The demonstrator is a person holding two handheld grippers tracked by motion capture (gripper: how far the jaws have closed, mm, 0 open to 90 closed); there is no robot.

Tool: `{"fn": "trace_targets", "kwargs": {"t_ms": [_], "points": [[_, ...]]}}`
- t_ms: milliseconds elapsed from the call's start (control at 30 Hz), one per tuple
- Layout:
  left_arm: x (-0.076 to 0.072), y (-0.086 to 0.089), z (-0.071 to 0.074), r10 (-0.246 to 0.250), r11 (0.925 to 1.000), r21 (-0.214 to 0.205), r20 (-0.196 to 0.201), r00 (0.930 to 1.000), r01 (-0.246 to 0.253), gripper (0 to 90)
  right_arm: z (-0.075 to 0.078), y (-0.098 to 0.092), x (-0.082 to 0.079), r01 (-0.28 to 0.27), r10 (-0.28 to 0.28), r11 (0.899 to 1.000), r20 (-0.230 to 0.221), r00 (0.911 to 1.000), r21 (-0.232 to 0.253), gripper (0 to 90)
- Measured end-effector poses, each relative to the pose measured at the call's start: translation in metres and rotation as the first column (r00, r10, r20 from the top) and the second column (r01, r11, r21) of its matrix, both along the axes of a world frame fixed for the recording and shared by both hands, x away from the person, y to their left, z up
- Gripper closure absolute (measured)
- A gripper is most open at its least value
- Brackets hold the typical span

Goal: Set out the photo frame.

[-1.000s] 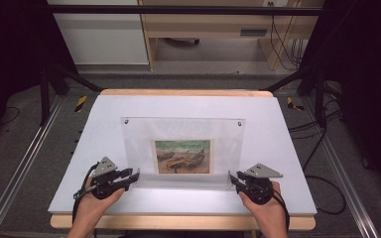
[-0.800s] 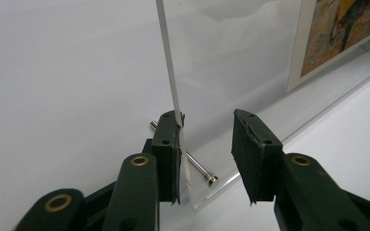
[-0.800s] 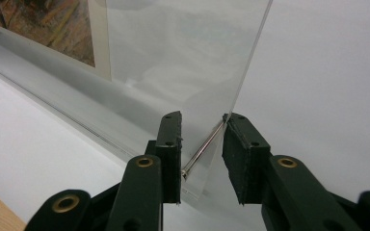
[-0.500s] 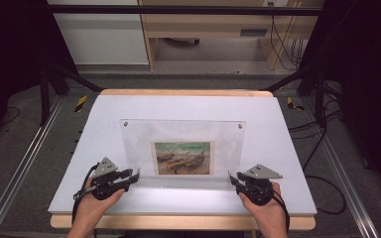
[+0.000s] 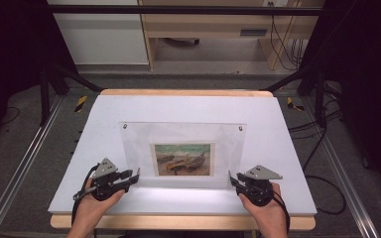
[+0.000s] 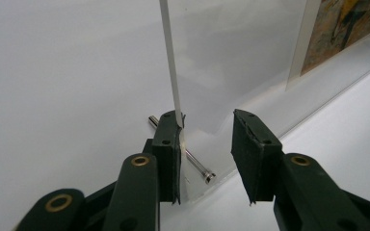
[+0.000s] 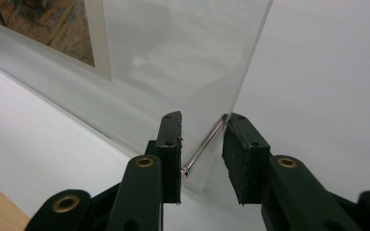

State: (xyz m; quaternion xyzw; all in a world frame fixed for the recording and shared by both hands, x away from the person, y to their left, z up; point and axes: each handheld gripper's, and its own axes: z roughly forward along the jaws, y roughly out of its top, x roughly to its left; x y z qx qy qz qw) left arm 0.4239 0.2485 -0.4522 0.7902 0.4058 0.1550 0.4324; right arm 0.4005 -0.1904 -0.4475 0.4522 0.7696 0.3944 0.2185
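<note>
- My left claw (image 5: 135,177) and right claw (image 5: 233,179) each gripped a lower corner of the acrylic frame (image 5: 183,136).
- Uneven pulling could have toppled it onto the counter (image 5: 287,163).

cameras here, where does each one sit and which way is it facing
High view: above the person's side of the white table, looking forward and down at the clear picture frame; both hands with the left gripper and right gripper show.
Left gripper view: rides the left gripper, looking along its jaws at the frame's corner and a metal pin.
Right gripper view: rides the right gripper, facing the opposite corner.
Shared: all three show the frame and its painting.
</note>
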Motion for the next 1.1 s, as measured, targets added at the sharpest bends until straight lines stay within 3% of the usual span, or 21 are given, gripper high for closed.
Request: {"fn": "trace_targets", "kwargs": {"t_ms": [1100], "points": [[-0.0036,-0.0015,-0.0008,-0.001,0.9999,0.014,-0.002,1.0,0.001,62.8,-0.002,0.0002,-0.0036,0.0,0.0,1.0,-0.017,0.9999,0.002,68.7]]}}
